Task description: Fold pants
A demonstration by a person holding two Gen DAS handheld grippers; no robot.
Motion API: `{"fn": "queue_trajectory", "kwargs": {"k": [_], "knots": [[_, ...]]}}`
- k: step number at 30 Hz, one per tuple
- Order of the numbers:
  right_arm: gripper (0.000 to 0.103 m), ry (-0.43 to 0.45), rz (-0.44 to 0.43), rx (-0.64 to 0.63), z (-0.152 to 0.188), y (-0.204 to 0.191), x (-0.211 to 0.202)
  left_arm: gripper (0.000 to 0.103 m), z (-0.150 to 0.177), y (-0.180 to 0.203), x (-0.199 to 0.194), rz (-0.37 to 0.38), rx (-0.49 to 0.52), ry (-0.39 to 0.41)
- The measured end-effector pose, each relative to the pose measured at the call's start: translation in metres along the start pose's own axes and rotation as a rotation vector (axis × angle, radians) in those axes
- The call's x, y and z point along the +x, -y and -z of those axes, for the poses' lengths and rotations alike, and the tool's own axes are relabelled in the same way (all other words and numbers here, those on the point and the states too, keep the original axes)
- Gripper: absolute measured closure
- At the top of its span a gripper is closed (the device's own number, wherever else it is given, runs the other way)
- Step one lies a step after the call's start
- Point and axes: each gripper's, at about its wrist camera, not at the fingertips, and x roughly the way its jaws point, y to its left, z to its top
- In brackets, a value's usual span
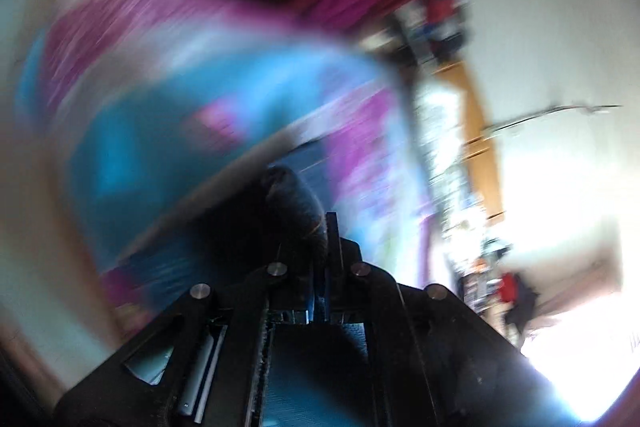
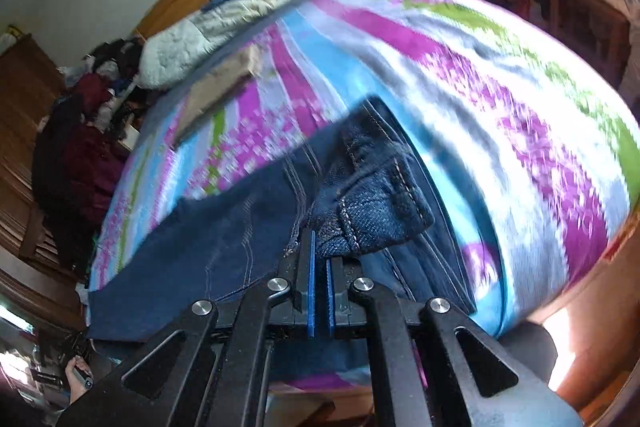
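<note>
Right gripper (image 2: 320,259) pinches jeans (image 2: 224,227) hem — rest draped beyond.

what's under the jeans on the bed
The striped bedsheet lies under the jeans; its stripes show all around them. The part directly beneath is covered. The right gripper pinches a denim fold.

The right gripper (image 2: 320,247) is clamped on a bunched bit of the jeans (image 2: 224,227). They're draped over the striped bedspread (image 2: 480,75)

jeans (image 2: 224,227) (dark denim) on striped bed (image 2: 460,75)
</note>
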Motion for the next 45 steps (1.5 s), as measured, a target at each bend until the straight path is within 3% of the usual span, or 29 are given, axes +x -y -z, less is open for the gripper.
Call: {"fn": "queue_trajectory", "kwargs": {"k": [1,3,4,9,16,18,20,22,24,26,32,34,36,38,43,45], "knots": [[0.097,-0.041,0.038,0.008,0.01,0.007,0.013,0.1,0.005,-0.019,0.009,-0.042,-0.035,-0.023],[0.097,-0.07,0.063,0.022,0.02,0.018,0.024,0.099,0.01,-0.033,0.008,0.024,-0.094,0.009],[0.097,-0.075,0.056,0.036,0.021,0.022,0.023,0.099,0.011,-0.032,0.007,0.022,-0.097,0.017],[0.097,-0.056,0.04,-0.012,0.016,0.019,0.008,0.099,0.005,-0.011,-0.007,0.028,-0.012,0.033],[0.099,0.008,0.016,0.0,0.013,0.014,-0.009,0.099,0.005,0.0,-0.022,0.004,0.007,0.074],[0.099,-0.005,0.041,0.007,0.016,0.022,-0.003,0.099,0.007,-0.006,-0.023,-0.004,0.028,0.083],[0.099,-0.05,0.076,0.037,0.021,0.032,0.012,0.099,0.011,-0.027,-0.012,-0.062,-0.001,0.04],[0.099,-0.047,0.092,0.035,0.025,0.031,0.012,0.099,0.014,-0.037,-0.013,-0.04,-0.06,0.052],[0.099,-0.033,0.086,0.026,0.025,0.029,0.007,0.099,0.014,-0.026,-0.023,-0.016,-0.02,0.088],[0.099,-0.029,0.094,0.005,0.024,0.027,0.001,0.099,0.01,-0.018,-0.025,-0.054,0.038,0.072],[0.099,-0.003,0.094,-0.005,0.032,0.022,-0.019,0.099,0.014,-0.016,-0.043,-0.024,0.021,0.11],[0.099,-0.029,0.107,0.013,0.037,0.032,-0.01,0.099,0.014,-0.018,-0.036,-0.062,0.052,0.097],[0.099,-0.062,0.123,0.037,0.045,0.039,-0.001,0.099,0.013,-0.037,-0.017,-0.108,-0.001,0.043],[0.099,-0.05,0.124,0.029,0.046,0.036,-0.005,0.099,0.013,-0.04,-0.015,-0.112,-0.014,0.043],[0.099,-0.058,0.11,0.022,0.052,0.04,-0.013,0.097,0.009,-0.022,-0.011,-0.161,0.112,0.029],[0.098,-0.081,0.115,0.056,0.061,0.05,-0.004,0.096,0.009,-0.027,-0.01,-0.145,0.097,0.033]]}}
